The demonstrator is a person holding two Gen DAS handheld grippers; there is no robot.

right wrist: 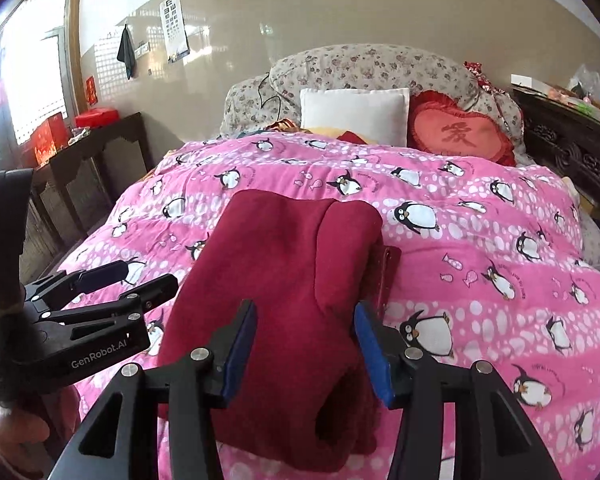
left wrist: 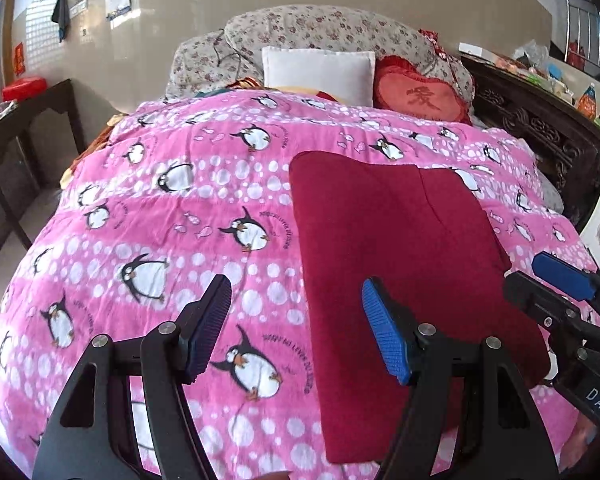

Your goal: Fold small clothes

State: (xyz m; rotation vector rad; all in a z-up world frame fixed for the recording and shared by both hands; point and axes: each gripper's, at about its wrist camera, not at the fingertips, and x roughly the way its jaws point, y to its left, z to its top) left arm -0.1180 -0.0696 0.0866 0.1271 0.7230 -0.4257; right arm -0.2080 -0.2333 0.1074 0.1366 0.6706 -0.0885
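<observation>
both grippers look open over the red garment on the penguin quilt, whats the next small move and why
Probably lower the right gripper onto the near edge of the dark red garment and close on it. Both sets of jaws stand open, holding nothing, and the garment lies partly folded lengthwise on the pink penguin quilt, its near end bunched between the right fingers. The left gripper hovers at the garment's left edge, ready to take the other corner.
</observation>
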